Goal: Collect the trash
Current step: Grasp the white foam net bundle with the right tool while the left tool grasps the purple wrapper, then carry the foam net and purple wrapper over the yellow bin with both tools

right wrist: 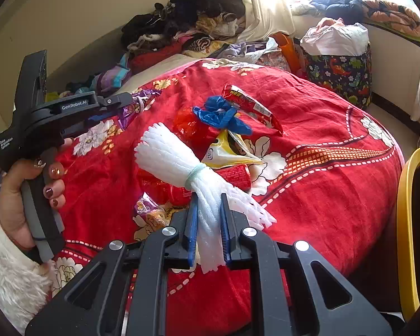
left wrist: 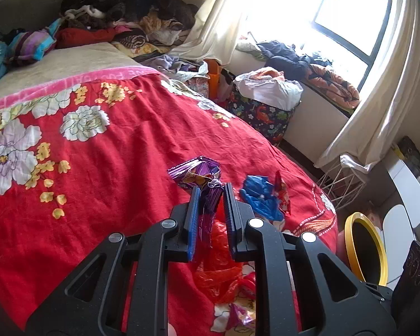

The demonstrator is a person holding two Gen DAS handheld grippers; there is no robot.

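The round yellow-rimmed bin point(right wrist: 406, 224) is cut off by the right edge of the right wrist view; its interior is too dark to read. In the left wrist view, the lower part of the crinkled purple foil wrapper point(left wrist: 207, 196) is concealed between the blue finger pads point(left wrist: 191, 224), and the translucent red plastic bag point(left wrist: 219, 263) is partly hidden behind the black gripper frame. The window point(left wrist: 336, 8) is overexposed; nothing beyond the glass is legible. Print on the red rectangular snack packet point(right wrist: 252, 109) is too small to read.
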